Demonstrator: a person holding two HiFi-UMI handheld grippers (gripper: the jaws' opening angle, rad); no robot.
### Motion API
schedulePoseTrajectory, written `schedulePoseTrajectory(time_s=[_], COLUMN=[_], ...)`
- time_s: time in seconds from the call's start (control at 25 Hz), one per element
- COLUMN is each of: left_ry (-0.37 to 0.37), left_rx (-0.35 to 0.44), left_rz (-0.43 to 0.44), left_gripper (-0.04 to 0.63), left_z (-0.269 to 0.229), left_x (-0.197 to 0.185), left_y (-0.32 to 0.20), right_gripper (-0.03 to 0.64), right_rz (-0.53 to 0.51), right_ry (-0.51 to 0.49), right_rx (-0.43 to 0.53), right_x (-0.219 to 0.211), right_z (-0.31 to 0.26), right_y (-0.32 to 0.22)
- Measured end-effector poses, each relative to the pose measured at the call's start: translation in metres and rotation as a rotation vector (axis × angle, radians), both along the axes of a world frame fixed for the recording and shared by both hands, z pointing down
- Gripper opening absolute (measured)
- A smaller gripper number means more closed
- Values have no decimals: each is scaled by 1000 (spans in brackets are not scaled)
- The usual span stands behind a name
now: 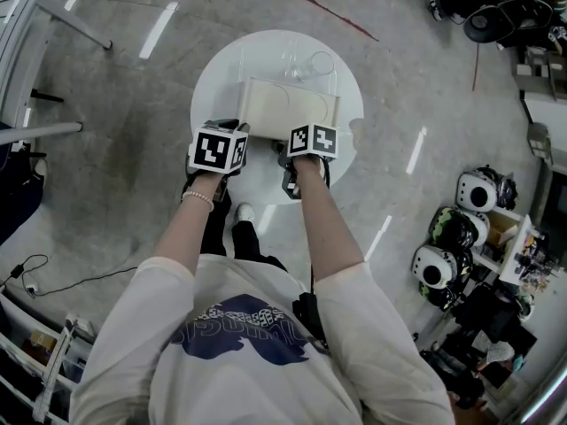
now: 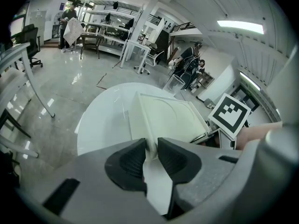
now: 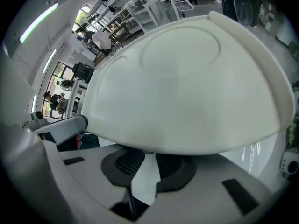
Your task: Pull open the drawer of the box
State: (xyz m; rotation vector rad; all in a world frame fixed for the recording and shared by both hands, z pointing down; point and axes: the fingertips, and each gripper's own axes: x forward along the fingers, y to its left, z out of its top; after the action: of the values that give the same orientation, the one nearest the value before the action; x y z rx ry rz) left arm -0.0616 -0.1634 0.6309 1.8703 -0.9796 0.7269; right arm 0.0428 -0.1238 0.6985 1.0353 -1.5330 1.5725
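A flat white box (image 1: 292,109) lies on a round white table (image 1: 221,78). My left gripper (image 1: 241,129) is at the box's near left corner; in the left gripper view its jaws (image 2: 150,154) are shut on the thin edge of the box (image 2: 163,118). My right gripper (image 1: 306,133) is at the middle of the box's near face. In the right gripper view the box (image 3: 187,87) fills the frame from above. Under its front rim a small knob (image 3: 147,151) sits between the dark pads of the right gripper (image 3: 147,160), which press on it.
A clear glass item (image 1: 310,65) stands on the table behind the box. Several helmets (image 1: 461,228) and a cluttered shelf are on the floor at the right. Cables (image 1: 53,282) lie on the floor at the left, and a desk leg (image 1: 40,131) is nearby.
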Motion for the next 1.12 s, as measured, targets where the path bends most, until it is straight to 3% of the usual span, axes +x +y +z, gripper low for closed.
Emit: schedulePoseTrajectory(time_s=[1.12], left_ry=[-3], left_rx=[-14], left_rz=[-36], left_gripper=[91], left_z=[0], left_x=[-3], left_y=[0], right_gripper=[60], right_rz=[15], right_ry=[-39], right_rx=[34], right_x=[-4], right_z=[-2], right_y=[31])
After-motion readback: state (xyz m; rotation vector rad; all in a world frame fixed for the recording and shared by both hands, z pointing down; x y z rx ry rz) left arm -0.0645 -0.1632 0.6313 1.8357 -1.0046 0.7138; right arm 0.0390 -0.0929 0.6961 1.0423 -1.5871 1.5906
